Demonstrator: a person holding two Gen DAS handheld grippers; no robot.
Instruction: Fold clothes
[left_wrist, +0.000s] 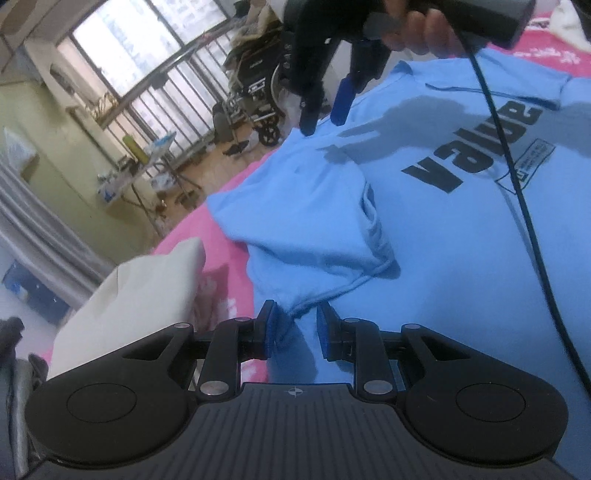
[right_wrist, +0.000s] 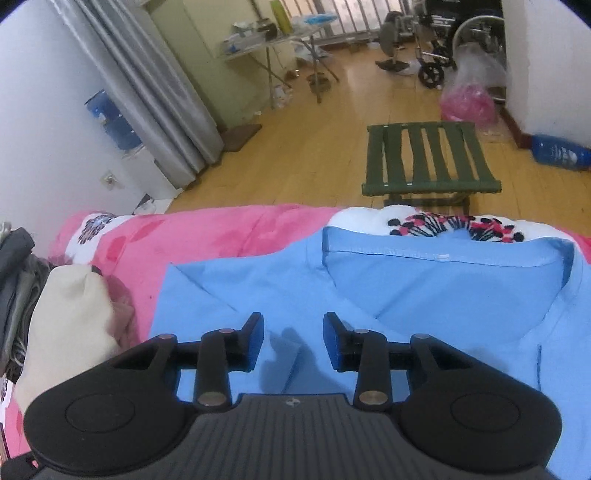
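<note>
A lived-in bedroom in a home: I'm working over a bed with a pink floral bedspread (right_wrist: 221, 236), and beyond it runs a yellow wooden plank floor (right_wrist: 314, 140) with long grey pleated curtains (right_wrist: 147, 85) against a white wall. A green strap-seat folding stool (right_wrist: 428, 162) stands just beside the bed, a cluttered metal folding table (right_wrist: 273, 40) sits further off, and a black wheelchair (left_wrist: 258, 92) is parked near a barred window (left_wrist: 147, 55).
</note>
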